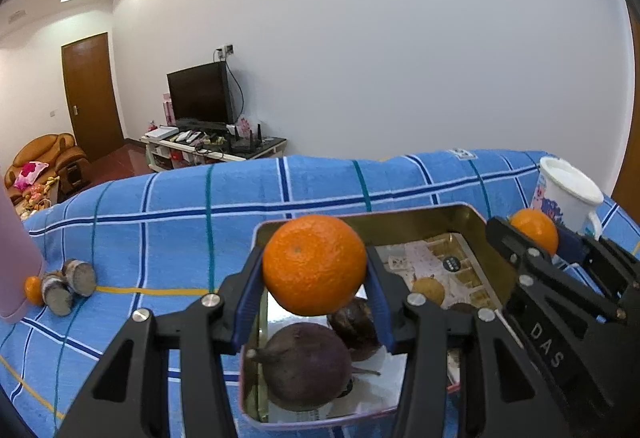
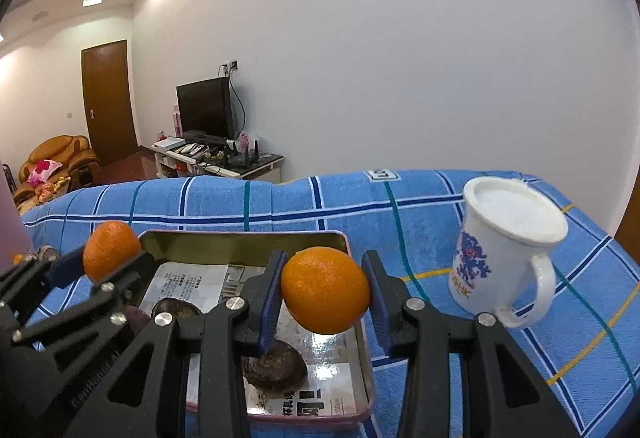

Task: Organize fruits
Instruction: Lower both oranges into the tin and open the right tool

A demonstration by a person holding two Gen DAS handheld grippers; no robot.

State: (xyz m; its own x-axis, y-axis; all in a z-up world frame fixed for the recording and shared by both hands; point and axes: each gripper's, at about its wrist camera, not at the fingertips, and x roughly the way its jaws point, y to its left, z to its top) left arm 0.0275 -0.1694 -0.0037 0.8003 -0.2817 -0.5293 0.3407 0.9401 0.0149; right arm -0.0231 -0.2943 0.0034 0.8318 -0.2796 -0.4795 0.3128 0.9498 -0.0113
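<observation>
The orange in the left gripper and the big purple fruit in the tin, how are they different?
The orange is bright and bumpy; the purple fruit is dark, dull and has a stem. The orange is held up in the left gripper; the purple fruit lies in the tin. Both are round.

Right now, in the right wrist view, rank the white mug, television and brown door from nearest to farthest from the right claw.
1. White mug, on the blue cloth at right.
2. Television, left against the far wall.
3. Brown door, farthest left, down the room.
</observation>
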